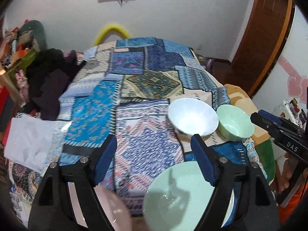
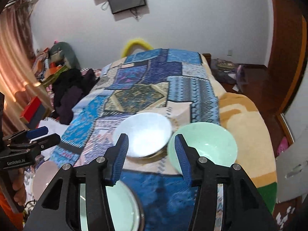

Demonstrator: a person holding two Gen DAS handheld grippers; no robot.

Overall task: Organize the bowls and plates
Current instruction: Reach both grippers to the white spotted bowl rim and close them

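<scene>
Legibly, "GenRobot.AI" on left hand-held gripper (image 2: 43, 135)

White bowl (image 2: 143, 137) upright beside green bowl (image 2: 204, 146), green plate (image 1: 184, 194) nearer

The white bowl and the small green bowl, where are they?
white round bowl (image 2: 143, 137), right wrist view, on its shiny inside.
small pale green bowl (image 2: 207, 146), right wrist view, on its inside wall.
</scene>
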